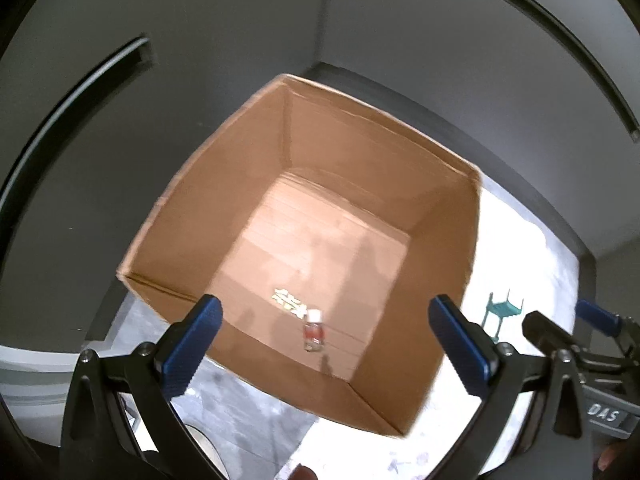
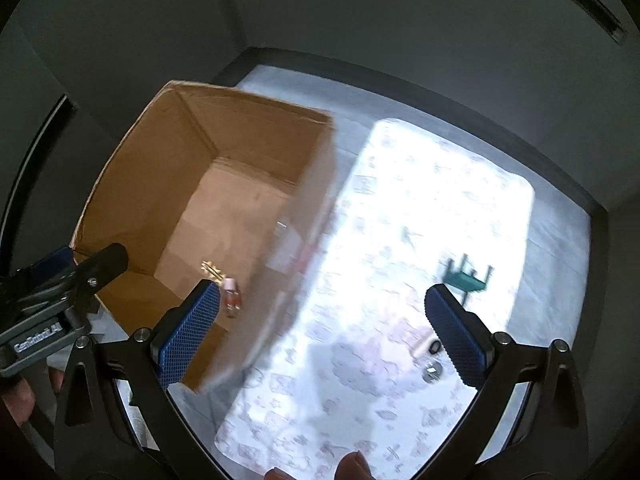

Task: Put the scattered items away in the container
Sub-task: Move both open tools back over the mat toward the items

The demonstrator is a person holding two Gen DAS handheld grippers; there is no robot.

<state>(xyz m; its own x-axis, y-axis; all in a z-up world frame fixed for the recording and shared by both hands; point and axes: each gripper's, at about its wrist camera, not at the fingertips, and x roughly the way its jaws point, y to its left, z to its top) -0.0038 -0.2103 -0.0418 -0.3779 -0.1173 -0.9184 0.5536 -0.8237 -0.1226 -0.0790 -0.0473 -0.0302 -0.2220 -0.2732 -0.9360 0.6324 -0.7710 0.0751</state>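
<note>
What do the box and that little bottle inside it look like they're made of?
Box: brown corrugated cardboard, matte, with folded seams and raw edges. Bottle: apparently clear glass or plastic, glossy, red contents showing through, white cap; too blurred to tell which.

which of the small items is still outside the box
The small teal stool-shaped toy, upside down on the patterned mat right of the cardboard box. The little red bottle and the yellowish piece already lie inside.

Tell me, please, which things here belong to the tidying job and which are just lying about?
Job: cardboard box; small bottle and pale bits already inside; teal toy table and small items outside the box.
Just there: patterned mat.
</note>
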